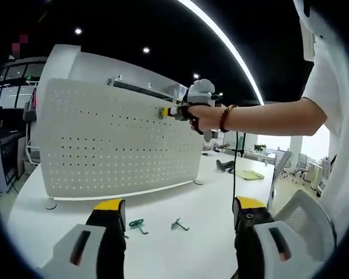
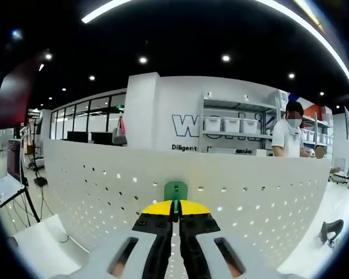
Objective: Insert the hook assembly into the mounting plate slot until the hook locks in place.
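A white perforated mounting plate [image 1: 113, 139] stands upright on the white table [image 1: 162, 244]. In the right gripper view the plate [image 2: 104, 186] is close ahead, and my right gripper [image 2: 175, 209] is shut on a green hook assembly [image 2: 175, 190] whose top rests against the plate's face near its upper edge. In the left gripper view a person's hand holds that right gripper [image 1: 173, 112] at the plate's top right, with the hook [image 1: 163, 112] at its tip. My left gripper [image 1: 180, 212] stands open above the table. Two loose hooks, a green one [image 1: 137, 224] and another [image 1: 179, 224], lie between its jaws.
The person's arm with a bead bracelet [image 1: 224, 118] reaches in from the right. A grey chair back [image 1: 305, 224] stands at the right. A dark object [image 2: 331, 231] lies on the table beside the plate. Another person [image 2: 289, 136] stands by shelves behind.
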`<action>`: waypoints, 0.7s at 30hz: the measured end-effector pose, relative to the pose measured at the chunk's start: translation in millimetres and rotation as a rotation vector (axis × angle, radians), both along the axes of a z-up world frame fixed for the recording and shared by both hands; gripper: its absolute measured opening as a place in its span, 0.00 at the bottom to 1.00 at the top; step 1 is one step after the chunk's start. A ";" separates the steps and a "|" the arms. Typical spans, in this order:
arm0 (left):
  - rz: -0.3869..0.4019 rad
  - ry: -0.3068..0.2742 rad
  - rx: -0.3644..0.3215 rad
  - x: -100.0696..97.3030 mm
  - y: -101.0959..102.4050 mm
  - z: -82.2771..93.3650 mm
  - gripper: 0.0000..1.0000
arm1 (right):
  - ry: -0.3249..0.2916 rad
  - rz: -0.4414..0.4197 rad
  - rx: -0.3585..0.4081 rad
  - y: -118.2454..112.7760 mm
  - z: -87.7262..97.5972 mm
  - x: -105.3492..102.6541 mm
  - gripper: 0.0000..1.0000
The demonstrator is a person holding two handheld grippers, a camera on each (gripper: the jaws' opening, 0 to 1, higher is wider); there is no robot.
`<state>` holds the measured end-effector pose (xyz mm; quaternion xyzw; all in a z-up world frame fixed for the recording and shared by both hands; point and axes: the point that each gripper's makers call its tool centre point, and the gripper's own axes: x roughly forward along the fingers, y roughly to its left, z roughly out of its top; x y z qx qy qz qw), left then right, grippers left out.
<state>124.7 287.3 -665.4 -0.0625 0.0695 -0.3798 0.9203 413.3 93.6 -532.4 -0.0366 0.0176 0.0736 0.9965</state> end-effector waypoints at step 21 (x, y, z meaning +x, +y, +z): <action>-0.001 0.016 0.000 0.4 1.0 -4.0 0.77 | -0.002 -0.002 0.013 3.2 6.0 3.0 0.07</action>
